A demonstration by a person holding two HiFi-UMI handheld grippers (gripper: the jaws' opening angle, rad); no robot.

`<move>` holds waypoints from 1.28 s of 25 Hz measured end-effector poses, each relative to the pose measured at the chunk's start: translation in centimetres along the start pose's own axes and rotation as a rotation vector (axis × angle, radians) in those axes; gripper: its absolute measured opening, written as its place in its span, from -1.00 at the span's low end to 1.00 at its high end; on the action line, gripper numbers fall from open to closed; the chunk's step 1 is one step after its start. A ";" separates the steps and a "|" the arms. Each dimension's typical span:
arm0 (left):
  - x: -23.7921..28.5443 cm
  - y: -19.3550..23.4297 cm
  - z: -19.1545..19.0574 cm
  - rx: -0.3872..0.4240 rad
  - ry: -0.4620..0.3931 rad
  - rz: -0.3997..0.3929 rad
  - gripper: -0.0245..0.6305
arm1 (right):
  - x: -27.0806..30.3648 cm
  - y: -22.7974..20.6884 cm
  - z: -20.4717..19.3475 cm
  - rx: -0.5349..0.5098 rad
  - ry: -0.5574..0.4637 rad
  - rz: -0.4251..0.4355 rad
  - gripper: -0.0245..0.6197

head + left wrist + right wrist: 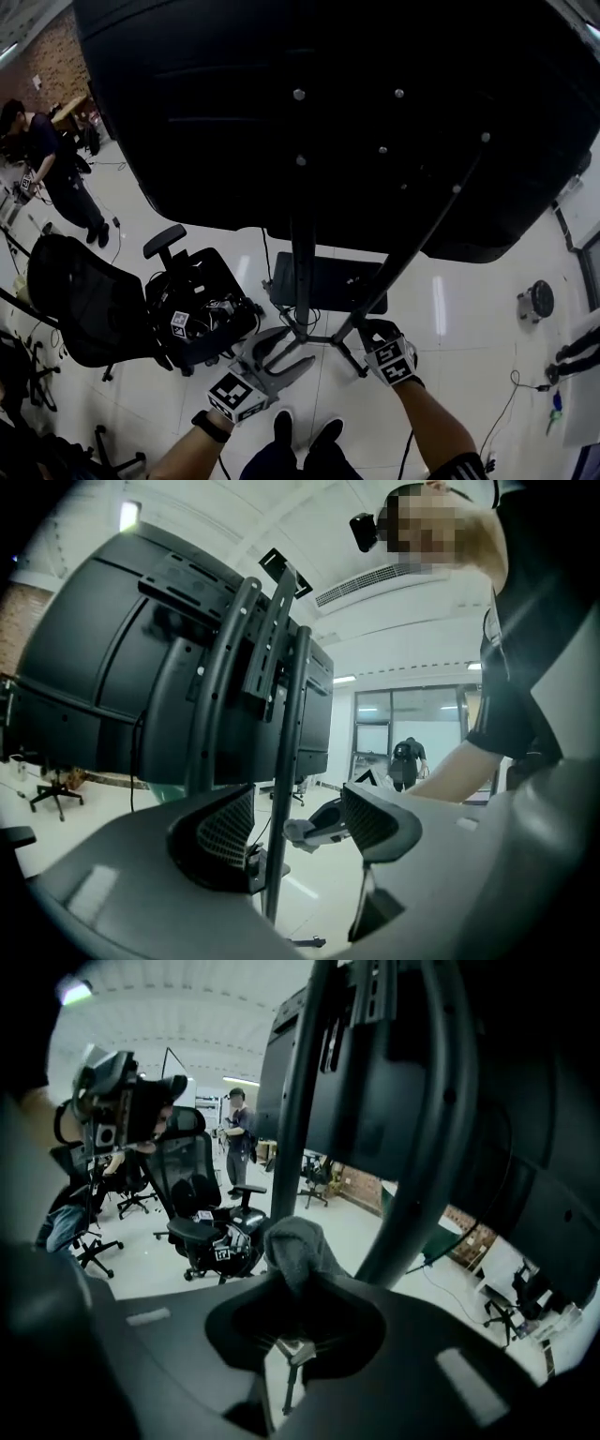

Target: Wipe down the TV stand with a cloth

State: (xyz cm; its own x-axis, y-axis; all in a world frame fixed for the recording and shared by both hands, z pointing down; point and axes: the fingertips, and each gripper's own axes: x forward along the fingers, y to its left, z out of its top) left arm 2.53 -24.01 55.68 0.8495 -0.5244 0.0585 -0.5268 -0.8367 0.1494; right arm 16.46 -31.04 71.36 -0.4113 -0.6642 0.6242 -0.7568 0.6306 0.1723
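Pinching a bunched grey cloth [296,1243] between its closed jaws, the right gripper [287,1283] holds it just at nine o'clock of a slanted strut [417,1185] of the TV stand [302,258]; whether cloth and strut touch cannot be told. From the head view this gripper sits at the strut's lower end, at about five o'clock of the frame. The left gripper [296,829] has its jaws spread wide, with an upright post [284,799] of the stand passing between them, clear of both pads. Above both, the black back of the TV [328,112] fills twelve o'clock. An office chair [192,314] stands on the pale floor [469,309] at nine o'clock of the stand, and a person [52,169] stands well apart at ten o'clock.
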 end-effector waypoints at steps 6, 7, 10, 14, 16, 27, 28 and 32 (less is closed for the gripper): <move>-3.5 0.1 7.5 0.096 -0.081 -0.008 0.06 | -8.2 -0.1 15.5 -0.106 -0.241 -0.056 -0.82; -4.0 0.1 8.6 0.113 -0.088 -0.010 0.06 | -9.6 -0.1 18.2 -0.128 -0.282 -0.068 -0.82; -5.5 0.1 12.5 0.178 -0.142 -0.018 0.06 | -14.0 0.0 26.1 -0.176 -0.402 -0.092 -0.82; -7.7 -0.2 16.5 0.222 -0.204 -0.024 0.06 | -19.0 0.9 35.1 -0.209 -0.538 -0.105 -0.82; -8.5 -0.2 18.4 0.245 -0.236 -0.026 0.06 | -20.7 1.0 38.9 -0.237 -0.578 -0.120 -0.82; -11.2 -0.4 25.0 0.299 -0.344 -0.043 0.06 | -23.0 -1.2 51.8 -0.313 -0.606 -0.200 -0.82; -11.3 -0.4 25.2 0.303 -0.350 -0.042 0.05 | -22.9 -1.5 52.4 -0.310 -0.598 -0.206 -0.82; -11.6 -0.4 25.0 0.304 -0.343 -0.042 0.05 | -21.0 -2.2 52.9 -0.288 -0.532 -0.195 -0.82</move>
State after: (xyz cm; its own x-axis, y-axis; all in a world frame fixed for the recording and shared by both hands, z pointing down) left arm -7.89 -21.51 30.27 0.8383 -0.4681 -0.2795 -0.5205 -0.8397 -0.1547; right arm -0.11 -39.77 17.56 -0.5318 -0.8398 0.1092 -0.7067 0.5111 0.4893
